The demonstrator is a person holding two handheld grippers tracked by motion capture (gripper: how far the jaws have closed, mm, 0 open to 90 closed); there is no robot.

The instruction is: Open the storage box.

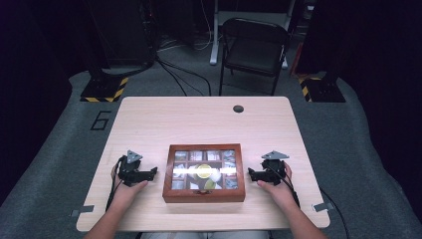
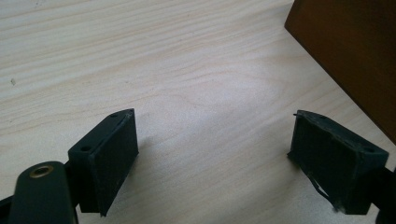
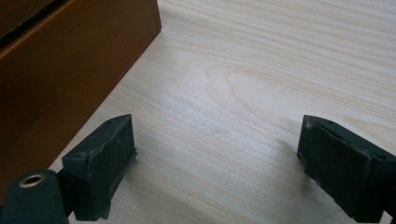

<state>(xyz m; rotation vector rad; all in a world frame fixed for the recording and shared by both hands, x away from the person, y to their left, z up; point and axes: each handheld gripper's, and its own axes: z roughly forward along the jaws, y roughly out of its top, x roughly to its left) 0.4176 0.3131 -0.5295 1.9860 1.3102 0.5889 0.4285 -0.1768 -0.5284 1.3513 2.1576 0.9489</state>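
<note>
Centred on the pale worktop (image 1: 209,119): a closed wooden box (image 1: 204,195) with a glass lid over compartments. Flanking it, well clear of its sides, left gripper (image 1: 152,173) and right gripper (image 1: 251,174), both spread wide, holding nothing, resting low over bare wood.

Plenty of bare table (image 1: 209,122) from 10 to 2 o'clock beyond the wooden glass-lidded box (image 1: 204,196), nothing on it but a small dark cable hole (image 1: 238,108) up around 1. The box is the one obstacle, sitting dead center at the near edge, with the left gripper (image 1: 152,173) at its 9 and the right gripper (image 1: 251,174) at its 3, each just beside a side wall. Both sets of jaws stand wide apart over plain wood, so there's clear passage between them.
</note>
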